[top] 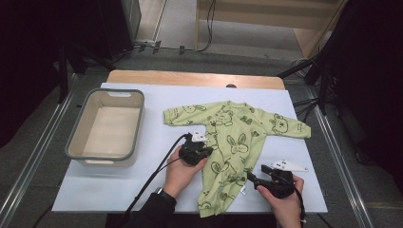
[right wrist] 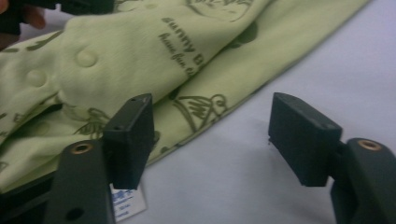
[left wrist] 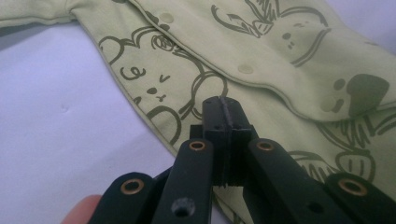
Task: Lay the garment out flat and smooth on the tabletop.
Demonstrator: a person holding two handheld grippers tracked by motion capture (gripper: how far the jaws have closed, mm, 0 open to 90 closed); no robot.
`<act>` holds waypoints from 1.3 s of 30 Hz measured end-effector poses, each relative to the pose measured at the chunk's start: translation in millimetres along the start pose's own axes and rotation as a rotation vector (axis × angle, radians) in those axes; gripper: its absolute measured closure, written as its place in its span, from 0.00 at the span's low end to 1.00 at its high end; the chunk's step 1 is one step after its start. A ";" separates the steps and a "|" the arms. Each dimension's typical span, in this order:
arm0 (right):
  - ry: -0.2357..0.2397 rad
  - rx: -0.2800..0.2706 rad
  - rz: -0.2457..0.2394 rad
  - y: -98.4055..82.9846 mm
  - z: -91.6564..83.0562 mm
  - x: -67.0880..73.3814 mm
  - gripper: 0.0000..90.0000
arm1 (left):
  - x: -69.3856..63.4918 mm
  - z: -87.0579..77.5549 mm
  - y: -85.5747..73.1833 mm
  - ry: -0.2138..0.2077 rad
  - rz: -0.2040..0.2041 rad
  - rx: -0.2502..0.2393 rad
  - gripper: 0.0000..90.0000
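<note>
Folding this baby romper (top: 235, 142) looks like the job here, and the step in hand is getting hold of its lower leg edge. It's lying flat on the white table (top: 157, 156), right of the empty tub (top: 105, 124).

The left tool (top: 196, 151) is clenched tight, tips down on the fabric at the romper's left edge around waist level. From the left tool view I can't tell if any cloth is actually pinched between the tips or if it's only pressing down.

The right tool (right wrist: 212, 140) is released, jaws standing apart over the outer edge of the leg, near the little white label (right wrist: 125, 203). One jaw sits over the fabric, the other over bare table, nothing squeezed.

My take: slide the lower jaw under the hem so it catches all layers, not just the top one, and keep the left side pinned so nothing drags.

Direction-wise, the collar points away from the person, toward the far edge. The feet come toward the near edge, angled a bit left. The long axis runs far to near, with the sleeves spread left and right.
</note>
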State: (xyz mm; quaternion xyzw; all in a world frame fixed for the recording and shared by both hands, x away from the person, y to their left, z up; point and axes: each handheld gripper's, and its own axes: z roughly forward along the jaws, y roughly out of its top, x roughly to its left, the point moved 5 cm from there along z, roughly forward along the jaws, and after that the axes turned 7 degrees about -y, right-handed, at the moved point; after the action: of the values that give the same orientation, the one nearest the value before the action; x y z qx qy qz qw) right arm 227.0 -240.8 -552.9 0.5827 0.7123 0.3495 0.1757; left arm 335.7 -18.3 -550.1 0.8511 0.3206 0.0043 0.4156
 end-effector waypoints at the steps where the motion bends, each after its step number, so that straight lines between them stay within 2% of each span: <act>1: 0.002 0.006 -0.015 -0.6 0.8 2.4 0.42 | -0.1 0.2 0.1 0.002 0.001 -0.003 1.00; 5: 0.010 0.025 -0.023 -1.6 3.9 7.9 0.50 | -0.2 0.2 0.0 0.003 -0.001 -0.003 1.00; 8: -0.013 0.025 -0.036 -1.7 5.3 10.3 0.57 | -0.2 0.1 0.0 0.003 0.002 -0.001 1.00; 9: -0.026 0.024 -0.042 -1.6 5.7 10.9 0.61 | -0.3 0.1 0.0 0.003 0.002 -0.001 1.00; 10: -0.042 0.023 -0.049 -1.6 6.3 12.0 0.69 | -0.3 0.1 -0.1 0.004 0.002 0.000 1.00; 12: -0.090 0.027 -0.091 -1.5 7.6 14.8 0.79 | -0.5 0.3 0.0 0.004 0.000 -0.004 1.00; 13: -0.096 0.029 -0.111 -0.9 8.3 16.3 0.84 | -0.5 0.4 0.1 0.004 -0.002 -0.005 1.00; 14: -0.085 0.030 -0.127 -0.5 8.7 18.0 0.92 | -0.5 0.4 0.1 0.003 -0.003 -0.006 1.00; 15: -0.071 0.031 -0.134 -0.3 9.5 18.7 0.95 | -0.4 0.3 0.0 0.003 -0.003 -0.005 1.00; 21: -0.029 0.012 -0.123 1.1 4.2 13.1 0.97 | -0.1 0.2 -0.1 0.002 -0.002 -0.003 1.00; 26: -0.055 -0.045 -0.113 7.3 -15.7 -4.1 0.97 | 0.0 0.1 -0.1 0.000 -0.002 -0.003 1.00; 29: -0.099 -0.065 -0.109 7.7 -25.1 -20.4 0.97 | -0.3 0.3 -0.2 0.003 -0.002 -0.005 1.00; 34: -0.162 -0.088 -0.072 7.1 -37.4 -49.4 0.97 | -0.2 0.2 -0.2 0.002 -0.003 -0.005 1.00; 39: -0.229 -0.105 -0.059 5.4 -46.5 -73.0 0.97 | -0.2 0.2 -0.1 -0.001 -0.004 -0.004 1.00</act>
State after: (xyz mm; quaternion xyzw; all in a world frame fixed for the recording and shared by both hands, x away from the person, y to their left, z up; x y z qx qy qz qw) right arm 219.1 -323.6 -528.3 0.5877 0.6852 0.3121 0.2964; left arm 335.5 -18.5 -550.2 0.8498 0.3221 0.0038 0.4173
